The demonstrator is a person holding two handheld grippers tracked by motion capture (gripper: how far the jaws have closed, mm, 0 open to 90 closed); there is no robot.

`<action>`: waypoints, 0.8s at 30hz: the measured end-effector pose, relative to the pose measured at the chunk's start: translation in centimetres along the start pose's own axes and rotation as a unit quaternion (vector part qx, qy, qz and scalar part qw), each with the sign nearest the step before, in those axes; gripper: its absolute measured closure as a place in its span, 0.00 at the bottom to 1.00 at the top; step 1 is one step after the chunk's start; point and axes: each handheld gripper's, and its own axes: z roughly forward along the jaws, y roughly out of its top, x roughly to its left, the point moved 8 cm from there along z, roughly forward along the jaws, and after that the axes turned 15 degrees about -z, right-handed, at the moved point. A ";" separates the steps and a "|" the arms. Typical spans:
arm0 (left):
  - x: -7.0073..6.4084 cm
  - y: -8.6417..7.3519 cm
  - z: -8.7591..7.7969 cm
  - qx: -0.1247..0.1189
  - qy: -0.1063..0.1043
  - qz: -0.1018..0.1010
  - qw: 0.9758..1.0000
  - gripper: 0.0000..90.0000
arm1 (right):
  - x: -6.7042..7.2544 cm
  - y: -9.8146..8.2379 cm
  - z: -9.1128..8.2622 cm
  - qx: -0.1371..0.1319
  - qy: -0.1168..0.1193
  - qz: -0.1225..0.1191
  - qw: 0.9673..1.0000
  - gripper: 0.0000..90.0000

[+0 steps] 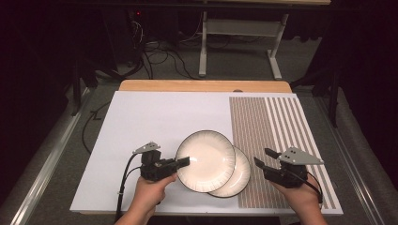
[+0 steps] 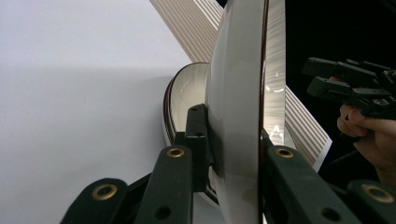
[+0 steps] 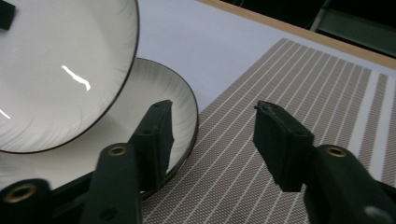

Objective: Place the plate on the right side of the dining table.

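Two black handheld claws, left claw (image 1: 184, 161) and right claw (image 1: 264, 157), each carry a grey three-cornered top plate, brass-ringed jaw screws and a trailing black cable; forearms are bare, unsleeved.

White sheet (image 1: 155, 117) covers the wooden table (image 1: 202, 86), striped brown placemat (image 1: 272, 136) on its right side. Cables (image 1: 159, 58) and a grey metal frame (image 1: 239, 33) on the floor, top centre of frame

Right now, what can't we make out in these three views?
- Lower plate: most of it hidden under the upper plate, high view.
- Whether the plates touch: overlap hides it in every view.
- Left gripper: the lifted plate's edge splits its own view, hiding the table behind.
- Right gripper: jaws apart, cut off by the bottom edge of its view.
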 end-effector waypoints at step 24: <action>-0.5 2.0 -2.4 -0.094 0.039 0.168 0.980 0.88 | -2.2 -0.1 -2.0 -0.071 -0.022 0.050 0.996 0.00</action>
